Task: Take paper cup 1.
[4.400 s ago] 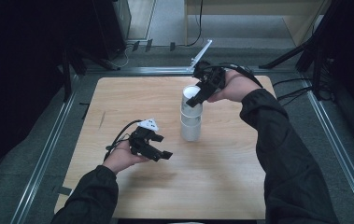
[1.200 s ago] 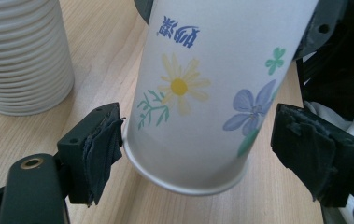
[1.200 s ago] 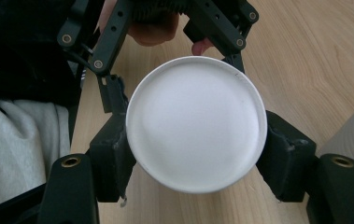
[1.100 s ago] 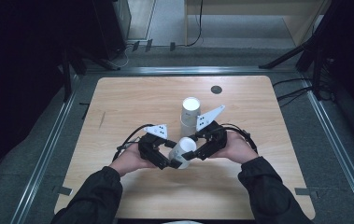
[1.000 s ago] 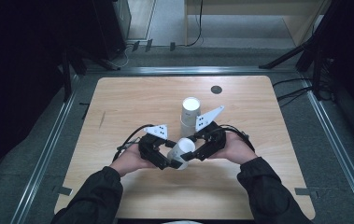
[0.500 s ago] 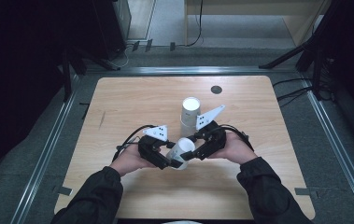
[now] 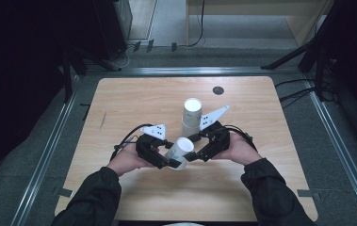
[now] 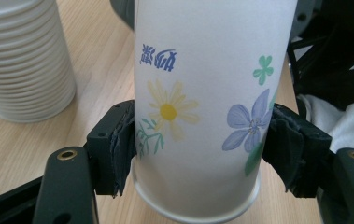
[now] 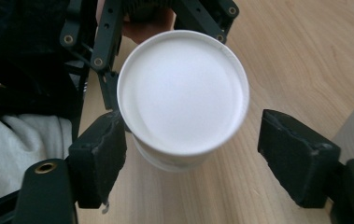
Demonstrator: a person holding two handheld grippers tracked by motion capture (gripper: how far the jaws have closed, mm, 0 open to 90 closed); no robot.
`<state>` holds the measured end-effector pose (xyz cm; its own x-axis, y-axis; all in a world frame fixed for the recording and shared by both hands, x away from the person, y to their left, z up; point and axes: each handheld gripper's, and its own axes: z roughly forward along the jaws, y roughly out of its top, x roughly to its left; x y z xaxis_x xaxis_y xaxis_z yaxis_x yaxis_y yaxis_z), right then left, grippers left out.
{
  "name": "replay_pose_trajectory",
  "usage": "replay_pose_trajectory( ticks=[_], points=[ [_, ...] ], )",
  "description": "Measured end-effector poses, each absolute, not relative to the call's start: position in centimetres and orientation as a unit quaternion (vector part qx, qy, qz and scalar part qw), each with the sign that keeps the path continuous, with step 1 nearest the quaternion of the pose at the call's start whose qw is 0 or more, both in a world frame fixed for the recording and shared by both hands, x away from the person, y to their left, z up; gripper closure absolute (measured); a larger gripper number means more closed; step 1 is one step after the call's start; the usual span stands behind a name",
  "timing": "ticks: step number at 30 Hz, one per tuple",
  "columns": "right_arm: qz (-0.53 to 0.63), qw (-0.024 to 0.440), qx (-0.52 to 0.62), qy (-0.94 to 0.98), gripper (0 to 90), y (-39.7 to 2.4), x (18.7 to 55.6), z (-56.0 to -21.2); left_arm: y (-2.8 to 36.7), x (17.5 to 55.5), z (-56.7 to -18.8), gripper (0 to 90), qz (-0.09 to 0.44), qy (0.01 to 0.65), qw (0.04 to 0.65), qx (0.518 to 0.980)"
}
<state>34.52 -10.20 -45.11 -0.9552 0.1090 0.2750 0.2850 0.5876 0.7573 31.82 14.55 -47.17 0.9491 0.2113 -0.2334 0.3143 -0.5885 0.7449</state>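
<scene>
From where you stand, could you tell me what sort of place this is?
Probably a lab bench set up for recording handling work: a bare light wooden table inside grey metal floor rails, black cables trailing over grey carpet, and a stack of white paper cups.

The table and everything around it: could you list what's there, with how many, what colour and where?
Paper cup: one, white with printed flowers, tilted, clamped between the two hands.
Stack of cups: one stack, white, upright at the table's middle.
Round disc: one, dark, far right part of the tabletop.
Table: one, light wood.
Left gripper: black, shut on the paper cup.
Right gripper: black, jaws just opened, one pad apart from the cup, the other close against it.
Hands: two, in dark sleeves.
</scene>
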Motion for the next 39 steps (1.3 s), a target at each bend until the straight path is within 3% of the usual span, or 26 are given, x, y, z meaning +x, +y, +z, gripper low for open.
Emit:
replay_pose_trajectory(
  ticks=[20, 39],
  points=[
    [-0.449, 0.056, -0.119, -0.884, 25.9, -11.3, 33.2, -45.8, 15.6, 33.7, -42.7, 30.8, -0.042, 0.127, 0.351, 0.927],
    [-0.454, 0.061, -0.107, -0.882, 25.9, -10.0, 33.2, -46.8, 14.1, 32.7, -44.3, 30.6, -0.038, 0.102, 0.273, 0.956]
  ],
)
